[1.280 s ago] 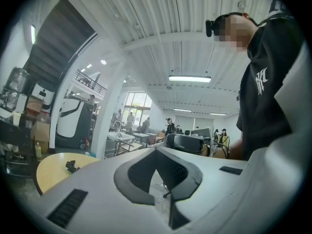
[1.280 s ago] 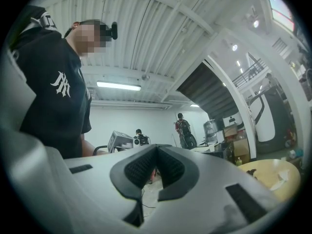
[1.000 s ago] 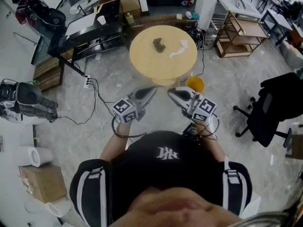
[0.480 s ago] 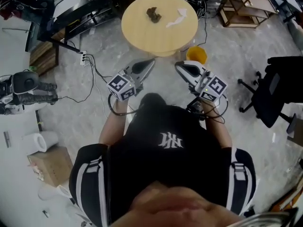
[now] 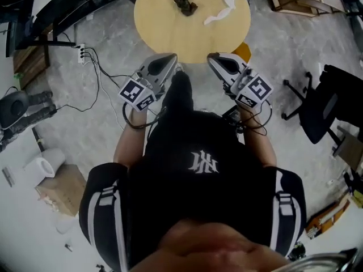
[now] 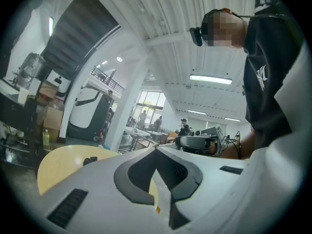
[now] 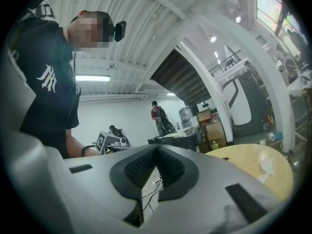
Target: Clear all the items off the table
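Observation:
A round yellow table (image 5: 193, 35) stands just ahead of me in the head view. On it lie a dark crumpled item (image 5: 185, 3) and a white crumpled piece (image 5: 221, 9). My left gripper (image 5: 173, 58) is at the table's near edge, shut and empty. My right gripper (image 5: 211, 57) is beside it, also shut with nothing in it. The left gripper view shows its closed jaws (image 6: 156, 150), the tabletop (image 6: 63, 165) and the dark item (image 6: 89, 160) to the left. In the right gripper view, closed jaws (image 7: 157, 149) stand left of the table (image 7: 253, 162) and the white piece (image 7: 267, 167).
An orange bin (image 5: 244, 51) sits under the table's right edge. A black office chair (image 5: 329, 103) stands at the right. Cables and a power strip (image 5: 82, 52) cross the floor at the left. A cardboard box (image 5: 59, 188) lies at the lower left.
The person has walked up to the table, which now sits closer and higher in the head view. Both grippers have moved forward to its near edge, still shut.

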{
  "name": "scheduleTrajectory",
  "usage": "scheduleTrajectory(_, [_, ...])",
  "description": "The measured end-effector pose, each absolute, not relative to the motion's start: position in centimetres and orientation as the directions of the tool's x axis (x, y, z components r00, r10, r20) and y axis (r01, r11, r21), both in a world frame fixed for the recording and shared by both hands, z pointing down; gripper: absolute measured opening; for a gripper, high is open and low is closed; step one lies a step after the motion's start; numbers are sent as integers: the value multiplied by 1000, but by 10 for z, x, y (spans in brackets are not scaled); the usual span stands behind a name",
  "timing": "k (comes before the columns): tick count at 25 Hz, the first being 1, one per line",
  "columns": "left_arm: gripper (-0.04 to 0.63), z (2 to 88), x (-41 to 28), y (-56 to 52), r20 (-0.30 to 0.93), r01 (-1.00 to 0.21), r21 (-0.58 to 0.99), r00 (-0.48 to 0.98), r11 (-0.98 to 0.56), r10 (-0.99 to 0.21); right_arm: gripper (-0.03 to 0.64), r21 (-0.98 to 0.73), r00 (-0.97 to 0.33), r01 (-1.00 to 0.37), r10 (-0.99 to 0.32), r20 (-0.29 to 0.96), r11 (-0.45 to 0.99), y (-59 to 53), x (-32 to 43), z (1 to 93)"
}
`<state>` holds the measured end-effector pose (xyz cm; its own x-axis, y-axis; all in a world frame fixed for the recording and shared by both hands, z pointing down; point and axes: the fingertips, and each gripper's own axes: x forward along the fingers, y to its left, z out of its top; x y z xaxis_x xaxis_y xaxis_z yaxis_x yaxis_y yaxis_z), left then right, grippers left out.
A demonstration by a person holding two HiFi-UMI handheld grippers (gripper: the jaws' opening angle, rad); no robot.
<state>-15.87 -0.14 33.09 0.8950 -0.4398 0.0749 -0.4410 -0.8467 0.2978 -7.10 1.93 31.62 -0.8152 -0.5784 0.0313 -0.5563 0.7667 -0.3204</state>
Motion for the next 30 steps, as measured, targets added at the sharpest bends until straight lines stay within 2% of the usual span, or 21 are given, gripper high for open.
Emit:
scheduleTrajectory(6, [12,355,-167,-104,88,-399,344,915,-850,-394,3,-331,-782,-618,-603,160,713,-109,-102,352])
scheduleTrajectory(11, [12,389,-167,-149,112,-398,428,914,-812,-390,9,-295,-723,-691,-623,300,660,-173,-103,396])
scheduleTrajectory(13, [12,403,-164,-158,116,-397,468,913,-790,-390,70,-310,-721,-692,-610,328,652,-189,-101,415])
scheduleTrajectory(15, [12,416,-162,-169,122,-400,491,911,-774,-393,76,-322,-723,-691,-609,326,647,-209,-103,431])
scheduleTrajectory(18, [12,440,-158,-184,147,-419,484,904,-768,-401,180,-295,-705,-709,-624,337,641,-235,-104,457])
scheduleTrajectory(20, [12,449,-155,-192,147,-434,457,898,-777,-415,214,-257,-678,-732,-635,371,631,-246,-101,478])
scheduleTrajectory(23, [12,453,-154,-196,139,-432,435,899,-790,-415,459,-210,-625,-770,-649,434,602,-260,-97,508])
scheduleTrajectory(27, [12,459,-160,-199,132,-440,414,895,-797,-426,465,-124,-578,-778,-626,523,615,-267,-95,541])
scheduleTrajectory(29, [12,461,-161,-200,126,-447,408,891,-796,-436,525,-109,-559,-776,-596,576,622,-267,-97,557])
scheduleTrajectory(30, [12,462,-161,-200,123,-450,405,890,-796,-440,525,-110,-556,-772,-580,596,626,-267,-99,563])
